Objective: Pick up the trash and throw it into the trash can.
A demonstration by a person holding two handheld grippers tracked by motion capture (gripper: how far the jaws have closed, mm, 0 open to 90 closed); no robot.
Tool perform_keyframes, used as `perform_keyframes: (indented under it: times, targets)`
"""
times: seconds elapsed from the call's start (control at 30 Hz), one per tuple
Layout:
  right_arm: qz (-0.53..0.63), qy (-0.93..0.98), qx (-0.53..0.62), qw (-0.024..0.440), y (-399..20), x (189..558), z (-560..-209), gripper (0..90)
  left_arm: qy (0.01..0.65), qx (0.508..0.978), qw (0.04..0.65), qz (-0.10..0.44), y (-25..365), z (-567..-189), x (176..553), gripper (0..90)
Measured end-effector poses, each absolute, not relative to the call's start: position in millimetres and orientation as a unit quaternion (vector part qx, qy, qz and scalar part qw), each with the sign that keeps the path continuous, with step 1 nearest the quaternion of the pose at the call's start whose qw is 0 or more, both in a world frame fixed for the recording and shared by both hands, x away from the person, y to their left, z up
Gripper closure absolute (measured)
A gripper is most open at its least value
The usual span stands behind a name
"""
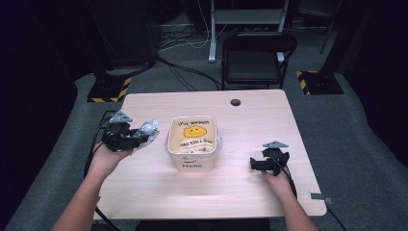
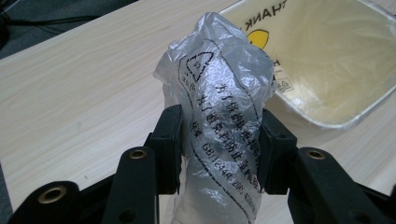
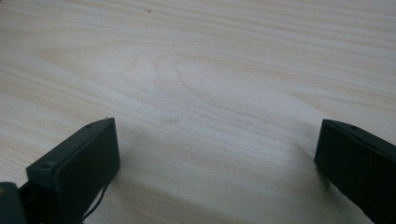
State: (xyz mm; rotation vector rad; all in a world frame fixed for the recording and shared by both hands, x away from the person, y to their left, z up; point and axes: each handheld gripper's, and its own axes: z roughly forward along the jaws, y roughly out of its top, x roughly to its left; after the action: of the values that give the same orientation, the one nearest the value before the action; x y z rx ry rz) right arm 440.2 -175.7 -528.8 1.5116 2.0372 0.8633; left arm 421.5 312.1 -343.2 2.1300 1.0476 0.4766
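We are at a pale wooden table (image 1: 159, 185) in a dark room, grey carpet underneath, a black folding chair (image 1: 256, 57) pushed back beyond the far edge and cables trailing across the floor; in the middle of the table stands a small bin (image 1: 193, 162) lined with a yellow smiley-face bag (image 1: 194, 133), "Hello" written on its near wall; the work in hand looks to us like dropping a crumpled clear plastic bag (image 2: 219, 93) into that bin. Our left gripper (image 1: 139, 136) is pinching the plastic bag, both black pads pressed into its sides, the wad standing up between them with printed lettering down its front; it hangs above the table just to the left of the bin, not yet over the opening. What could go wrong, as we judge it: the film is slick and springy, so it may slide out of the pinch and land on the table short of the rim; if we let go too early, before the wad is over the opening, it will fall outside; being so light, it may also cling to a pad after release and come away with the gripper; and a low pass could clip the rim and shove or tip the bin, or drag the liner loose. Our right gripper (image 1: 256, 164) rests low over bare wood, well to the right of the bin, its jaws spread wide with nothing between them.
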Motion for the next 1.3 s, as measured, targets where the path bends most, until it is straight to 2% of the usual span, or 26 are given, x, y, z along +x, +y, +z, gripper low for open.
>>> perform_keyframes:
  times: [1.3]
  targets:
    - [0.315, 0.742, 0.547, 0.228, -175.4, 440.4, -528.8, 0.0, 0.364, 0.844, 0.361, 0.159, 219.3, -331.5, 452.7, 58.4]
